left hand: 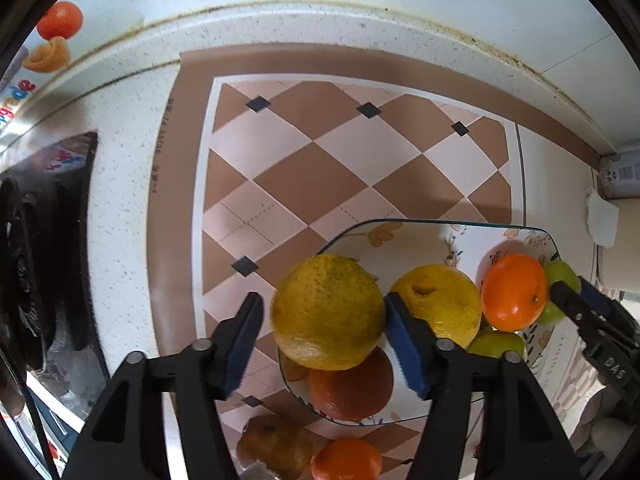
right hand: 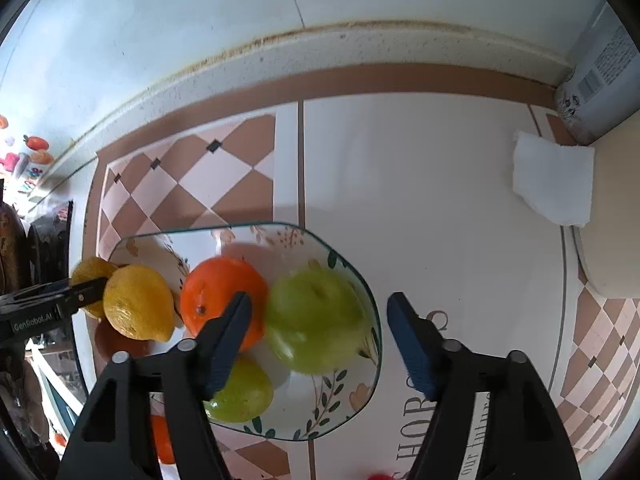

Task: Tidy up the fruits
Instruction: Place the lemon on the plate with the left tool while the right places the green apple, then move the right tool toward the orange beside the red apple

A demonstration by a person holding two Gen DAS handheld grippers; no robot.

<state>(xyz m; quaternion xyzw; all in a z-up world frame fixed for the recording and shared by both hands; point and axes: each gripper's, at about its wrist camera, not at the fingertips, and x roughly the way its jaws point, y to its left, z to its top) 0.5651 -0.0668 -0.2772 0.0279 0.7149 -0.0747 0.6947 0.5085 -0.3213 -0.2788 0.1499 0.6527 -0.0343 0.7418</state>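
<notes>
A glass plate with a floral print (left hand: 432,228) (right hand: 360,280) lies on the counter. My left gripper (left hand: 324,320) has its blue pads on both sides of a large yellow citrus (left hand: 328,312), over the plate's left rim. On the plate lie a lemon (left hand: 440,300) (right hand: 138,302), an orange (left hand: 514,292) (right hand: 218,286), a dark orange (left hand: 352,388) and two green fruits (right hand: 316,320) (right hand: 244,392). My right gripper (right hand: 320,320) is open above the larger green fruit, which looks blurred; it also shows in the left wrist view (left hand: 588,300).
A brown pear (left hand: 276,444) and a small orange (left hand: 346,460) lie on the checkered mat (left hand: 320,152) before the plate. A white napkin (right hand: 554,184) and a grey can (right hand: 600,80) stand at the right by the wall. A dark stove (left hand: 44,260) is at the left.
</notes>
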